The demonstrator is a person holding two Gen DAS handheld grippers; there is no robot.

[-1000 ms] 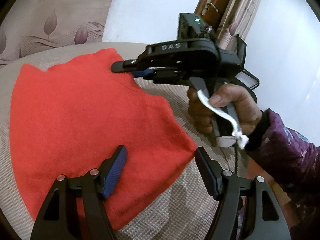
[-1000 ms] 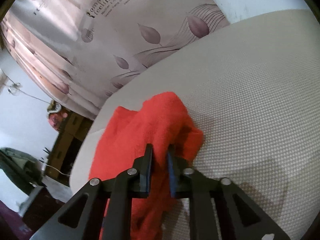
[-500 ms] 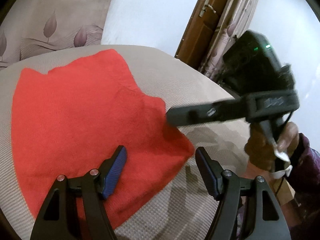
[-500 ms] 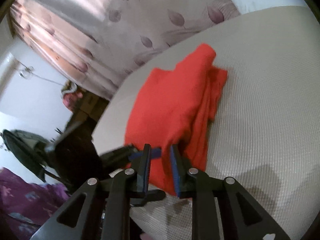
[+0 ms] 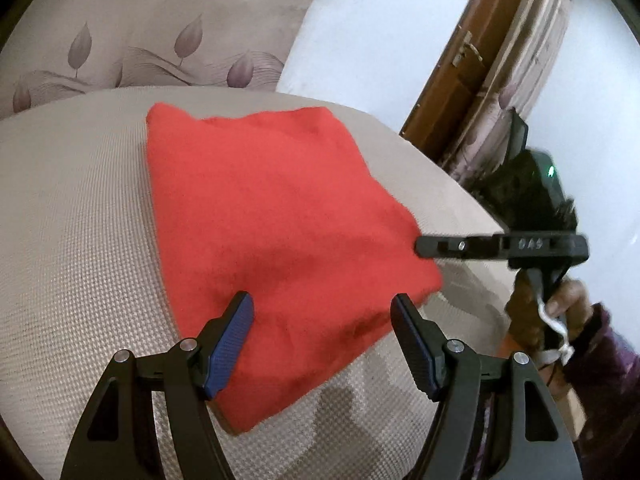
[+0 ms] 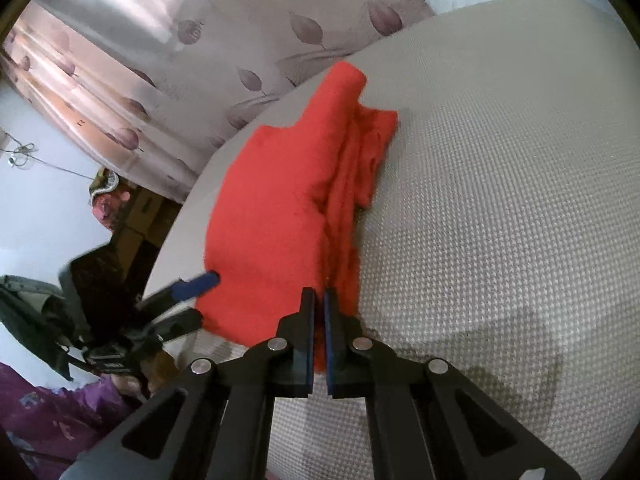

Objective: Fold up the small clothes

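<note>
A small red knit garment (image 5: pixel 264 216) lies folded over on the beige woven surface (image 5: pixel 80 264); it also shows in the right wrist view (image 6: pixel 280 208). My left gripper (image 5: pixel 322 320) is open, its fingers just above the garment's near edge, holding nothing. My right gripper (image 6: pixel 319 300) is shut on the garment's near edge. In the left wrist view the right gripper (image 5: pixel 424 246) meets the garment's right corner. In the right wrist view the left gripper (image 6: pixel 204 298) sits at the garment's left edge.
A leaf-patterned curtain (image 5: pixel 140 32) hangs behind the surface. A brown wooden door (image 5: pixel 460 64) stands at the right, beside a white wall. The surface's right edge (image 5: pixel 460 192) drops off near the right gripper. Dark clutter (image 6: pixel 36 304) lies beyond the left edge.
My right gripper has pulled the garment's far side over toward the near right, so the flat garment now lies doubled. The left gripper stayed open near the front edge.
</note>
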